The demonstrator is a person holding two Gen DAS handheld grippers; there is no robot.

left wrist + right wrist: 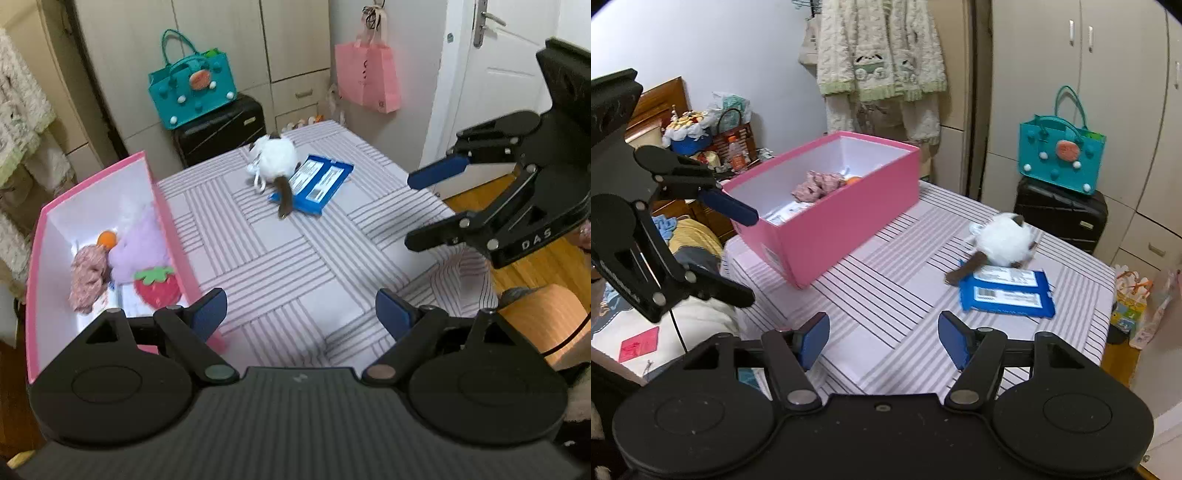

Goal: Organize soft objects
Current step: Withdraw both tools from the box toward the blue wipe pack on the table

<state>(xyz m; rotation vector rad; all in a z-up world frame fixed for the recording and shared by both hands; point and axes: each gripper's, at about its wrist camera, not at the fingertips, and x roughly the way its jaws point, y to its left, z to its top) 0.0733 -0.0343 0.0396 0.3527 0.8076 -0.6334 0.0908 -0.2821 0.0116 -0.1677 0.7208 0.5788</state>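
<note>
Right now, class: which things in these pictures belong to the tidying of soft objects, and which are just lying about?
Belong to the job:
- open pink cardboard box, soft things already inside
- white fluffy plush toy with brown tail
- flat blue packets

Just lying about:
- teal felt handbag
- black suitcase
- pink paper bag

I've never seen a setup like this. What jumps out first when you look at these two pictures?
Probably the bright pink box at one side of the striped table, open and already holding a strawberry plush, a purple plush and other soft things. Next, the white plush cat out on the table, lying against a blue wipes pack. Both grippers, left and right, are open and empty.
</note>
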